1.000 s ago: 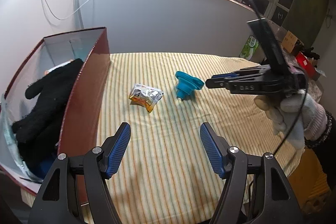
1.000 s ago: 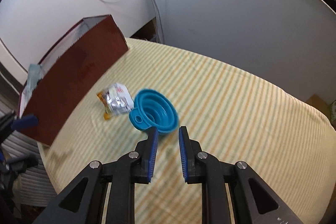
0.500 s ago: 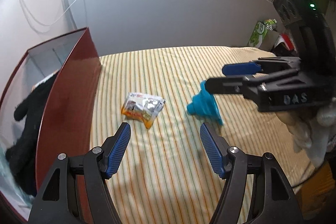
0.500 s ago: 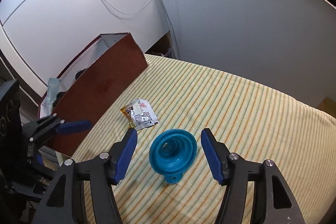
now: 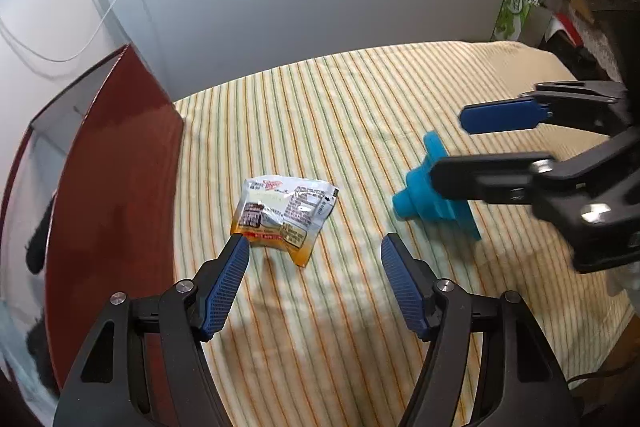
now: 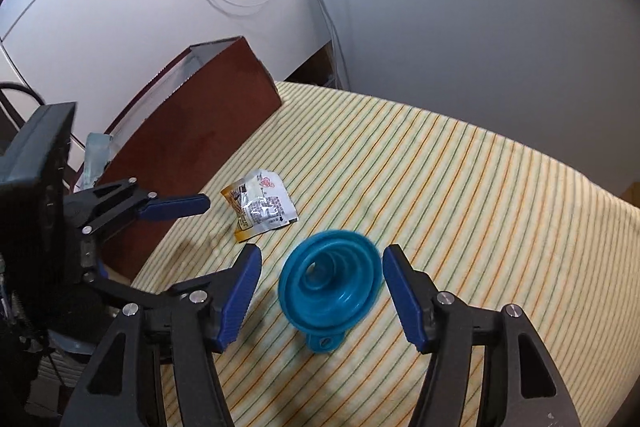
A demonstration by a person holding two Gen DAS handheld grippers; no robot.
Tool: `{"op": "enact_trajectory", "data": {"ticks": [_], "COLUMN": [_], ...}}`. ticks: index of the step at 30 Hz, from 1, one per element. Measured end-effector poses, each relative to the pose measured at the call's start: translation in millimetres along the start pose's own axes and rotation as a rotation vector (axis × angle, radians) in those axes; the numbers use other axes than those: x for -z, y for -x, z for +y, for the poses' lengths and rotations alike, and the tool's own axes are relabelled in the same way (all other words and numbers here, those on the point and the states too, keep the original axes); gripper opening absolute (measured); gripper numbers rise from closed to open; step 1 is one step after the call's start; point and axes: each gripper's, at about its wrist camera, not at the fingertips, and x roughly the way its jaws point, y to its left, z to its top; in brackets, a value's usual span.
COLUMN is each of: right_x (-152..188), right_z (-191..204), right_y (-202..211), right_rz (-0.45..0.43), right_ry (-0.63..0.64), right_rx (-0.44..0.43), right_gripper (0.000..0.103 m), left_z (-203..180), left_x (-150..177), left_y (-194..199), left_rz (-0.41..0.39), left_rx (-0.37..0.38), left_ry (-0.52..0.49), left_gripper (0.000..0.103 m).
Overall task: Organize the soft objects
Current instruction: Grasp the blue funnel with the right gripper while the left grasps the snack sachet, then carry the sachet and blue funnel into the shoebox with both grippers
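Funnel [image 6: 330, 277] between spread right fingers [image 6: 400, 291] untouched, packet [image 5: 284, 215] before open left fingers [image 5: 226, 279]

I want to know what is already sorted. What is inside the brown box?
Inside the brown box, the left wrist view shows part of something black and fuzzy against the inner wall. The near wall hides the rest of the inside, so nothing more can be told.

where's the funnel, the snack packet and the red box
funnel [image 6: 330, 285], right wrist view, inside of its bowl
snack packet [image 5: 282, 215], left wrist view, middle of the wrapper
red box [image 5: 116, 187], left wrist view, its outer side wall
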Motion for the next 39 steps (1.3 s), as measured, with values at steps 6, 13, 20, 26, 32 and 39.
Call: {"op": "enact_trajectory", "data": {"ticks": [6,13,20,26,32,39], "right_x": [6.0,3.8,-2.1,-3.7,-1.8,2.8], "right_z": [-7.4,-11.2,-1.1,-1.5,-5.4,-2.8], "right_y": [16.2,3.5,-18.1,-34.7,-38.1,-22.3], "right_rz": [-0.015,0.046,0.110,0.147,0.145,0.112], "right_ry": [-0.073,-0.119,-0.090,-0.077,-0.100,-0.074], "right_rx": [-0.065,-0.151,-0.148,-0.111,-0.115,-0.061], "right_gripper": [0.059,0.044,0.041,0.030,0.016,0.009], "left_z": [-3.2,-10.2,3.6,10.5,10.4,1.8], "left_x": [-11.9,-19.9,-28.5,-29.7,-29.8,-19.4], "left_y": [-10.7,-32.2,-42.7,-42.7,-42.1,-33.1], "left_rz": [0.059,0.164,0.190,0.187,0.181,0.143], "left_rx": [-0.044,-0.067,-0.028,0.007,0.068,0.064], "left_ry": [-0.061,-0.151,-0.094,-0.067,-0.058,-0.058], "left_gripper": [0.068,0.068,0.069,0.068,0.043,0.039]}}
